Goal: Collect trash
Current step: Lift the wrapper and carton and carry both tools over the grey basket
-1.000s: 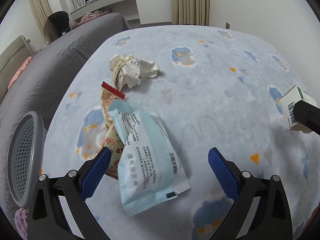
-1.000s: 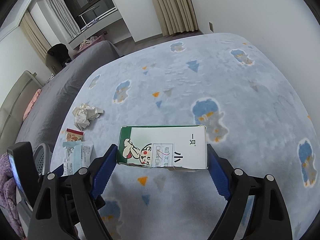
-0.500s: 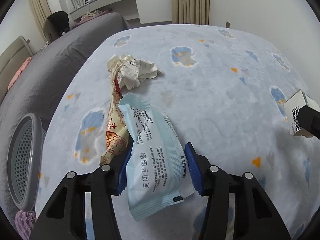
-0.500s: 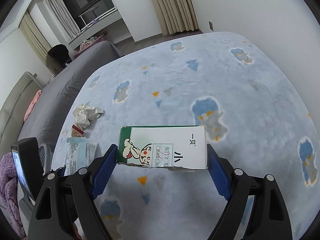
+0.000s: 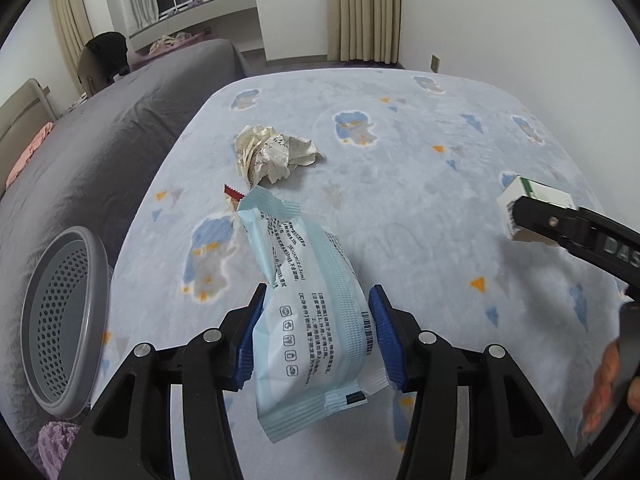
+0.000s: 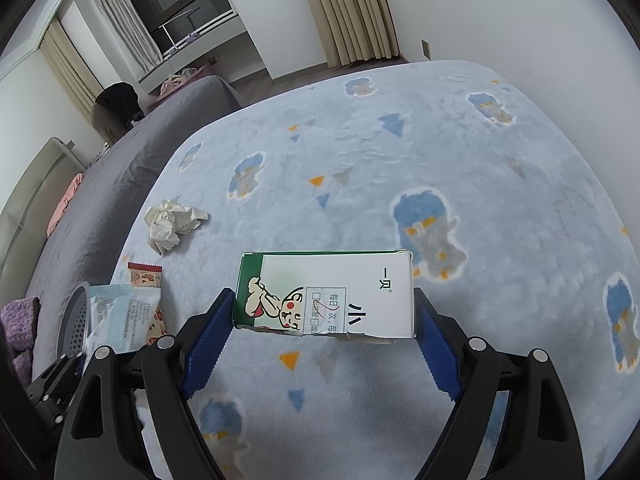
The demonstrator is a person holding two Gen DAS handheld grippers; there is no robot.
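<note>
Left wrist view shows the left gripper (image 5: 318,332) low over the near edge of the blue patterned blanket (image 5: 400,208), tilted slightly downward. Its two blue pads press on the long sides of a pale blue wrapper (image 5: 312,312), so the jaws are pinching it. The long axis of the wrapper runs from the camera toward the far left, and its crimped far end points to the crumpled paper (image 5: 272,154), which lies near the left edge of the blanket. A red-edged snack wrapper (image 5: 233,192) shows just beyond the blue one, mostly hidden. A grey perforated basket (image 5: 60,320) stands beside the left edge of the blanket, on the grey bed cover.

At the right edge of this view the right gripper (image 5: 532,218) holds a white and green carton (image 5: 528,196) above the blanket.

In the right wrist view the right gripper (image 6: 322,320) reaches forward over the near part of the blanket. Its jaws are spread wide and clamp the two short ends of the carton (image 6: 324,292). The long axis of the carton lies across the view, from left to right, with the green end at the left.
</note>
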